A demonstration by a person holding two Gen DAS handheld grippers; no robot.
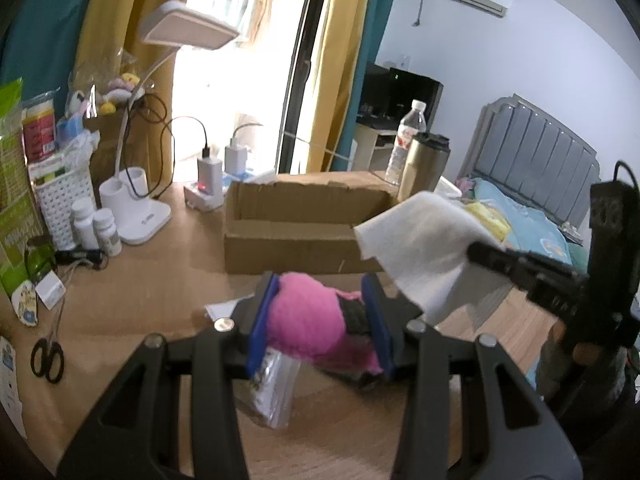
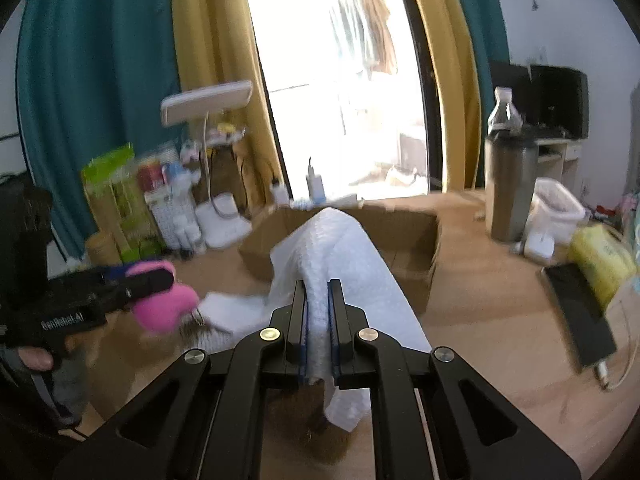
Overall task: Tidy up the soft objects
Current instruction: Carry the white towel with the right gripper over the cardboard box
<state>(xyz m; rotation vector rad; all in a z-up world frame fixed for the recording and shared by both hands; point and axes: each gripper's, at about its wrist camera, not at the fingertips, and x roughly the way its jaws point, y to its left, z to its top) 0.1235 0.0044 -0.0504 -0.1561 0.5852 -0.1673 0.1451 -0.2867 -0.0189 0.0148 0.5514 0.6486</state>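
Observation:
My left gripper [image 1: 320, 312] is shut on a pink plush toy [image 1: 308, 326], held above the wooden desk; a clear plastic tag [image 1: 274, 388] hangs from it. The same pink plush toy [image 2: 164, 304] shows at the left of the right wrist view. My right gripper [image 2: 318, 292] is shut on a white cloth [image 2: 340, 248], which drapes over and below the fingers. In the left wrist view the white cloth [image 1: 424, 240] hangs at the right, near the corner of an open cardboard box [image 1: 304, 224]. The cardboard box [image 2: 400, 224] lies just beyond the cloth.
On the desk's left stand a white desk lamp [image 1: 140, 208], pill bottles [image 1: 96, 226], a white basket [image 1: 60, 200] and scissors [image 1: 48, 356]. Behind the box are chargers [image 1: 210, 184], a water bottle [image 1: 408, 140] and a metal tumbler [image 1: 424, 164]. A phone [image 2: 580, 316] lies at right.

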